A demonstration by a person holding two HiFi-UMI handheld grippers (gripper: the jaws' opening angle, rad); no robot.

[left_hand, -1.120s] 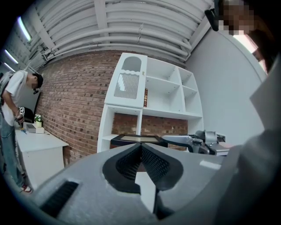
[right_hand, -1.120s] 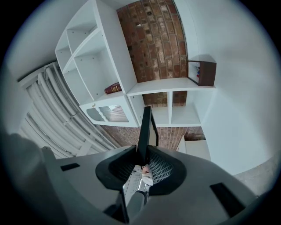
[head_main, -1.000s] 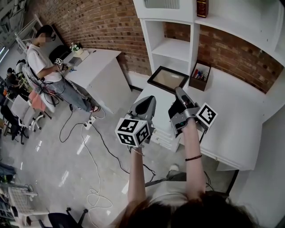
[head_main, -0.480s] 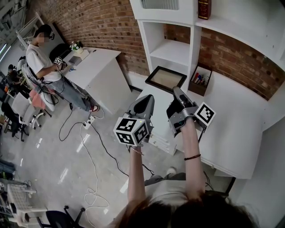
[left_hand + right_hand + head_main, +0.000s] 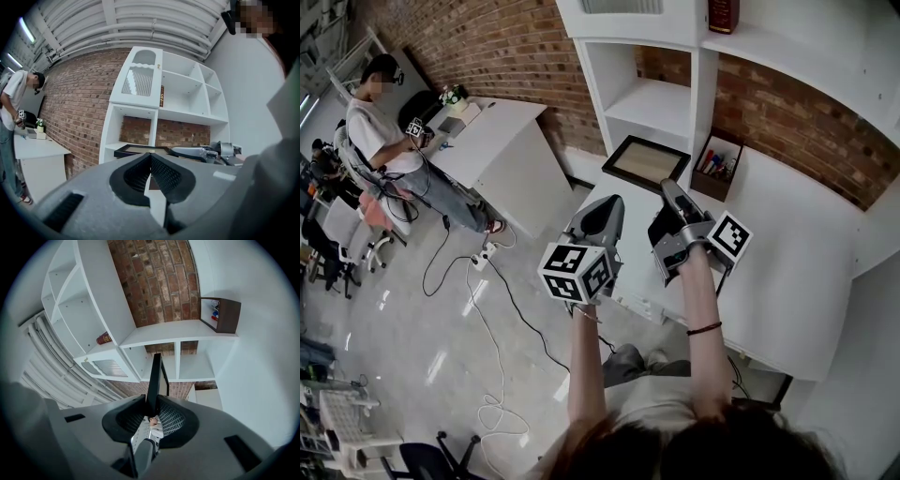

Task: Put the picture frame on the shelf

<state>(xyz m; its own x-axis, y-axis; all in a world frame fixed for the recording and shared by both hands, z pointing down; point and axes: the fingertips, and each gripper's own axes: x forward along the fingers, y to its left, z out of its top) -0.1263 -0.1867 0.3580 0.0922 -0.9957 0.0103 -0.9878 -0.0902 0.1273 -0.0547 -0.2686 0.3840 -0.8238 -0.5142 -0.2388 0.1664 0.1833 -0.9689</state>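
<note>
The picture frame (image 5: 643, 161), black-edged with a tan middle, lies almost flat above the left end of the white desk (image 5: 787, 253), just in front of the white shelf unit (image 5: 654, 101). My right gripper (image 5: 667, 187) is shut on its near edge; in the right gripper view the frame's dark edge (image 5: 155, 373) stands between the pads. My left gripper (image 5: 616, 202) hovers just left of the right one, shut and holding nothing. In the left gripper view the frame (image 5: 136, 150) shows beyond the closed tips of the left gripper (image 5: 151, 155).
A brown box of pens (image 5: 716, 166) stands on the desk right of the frame. A red book (image 5: 722, 14) sits on an upper shelf. To the far left a person (image 5: 380, 141) stands at a white table (image 5: 497, 131). Cables (image 5: 487, 309) trail over the floor.
Both grippers have drifted forward toward the shelf unit, the right one carrying the frame with it. Neither gripper's jaws have changed.
</note>
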